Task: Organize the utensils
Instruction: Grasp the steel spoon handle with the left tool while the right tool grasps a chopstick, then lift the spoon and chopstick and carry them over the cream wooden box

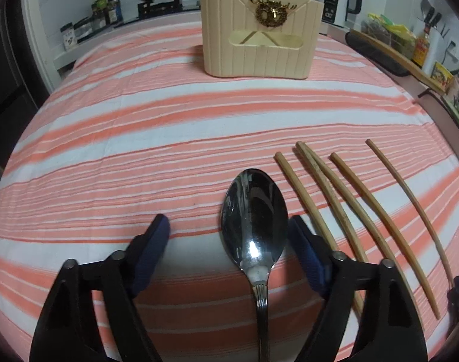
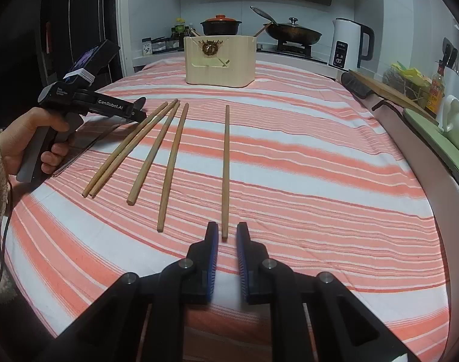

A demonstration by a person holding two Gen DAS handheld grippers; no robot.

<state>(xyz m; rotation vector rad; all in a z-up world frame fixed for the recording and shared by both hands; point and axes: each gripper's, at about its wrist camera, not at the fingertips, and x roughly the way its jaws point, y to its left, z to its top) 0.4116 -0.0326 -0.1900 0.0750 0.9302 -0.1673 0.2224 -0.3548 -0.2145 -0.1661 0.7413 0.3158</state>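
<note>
My left claw [image 1: 227, 229] apart around the spoon [image 1: 255, 220], my right claw [image 2: 227, 235] slightly apart, chopstick [image 2: 226, 166] tip between, striped worktop [image 2: 320, 166].

Left gripper [image 1: 227, 235] low over striped cloth [image 1: 138, 138], jaws apart, not pressing. Metal spoon [image 1: 255, 223] lies between them, bowl just beside right pad [image 1: 304, 250]. Five wooden chopsticks [image 1: 344, 211] fan right of spoon. Cream utensil holder [image 1: 259, 33] stands well beyond.
</note>
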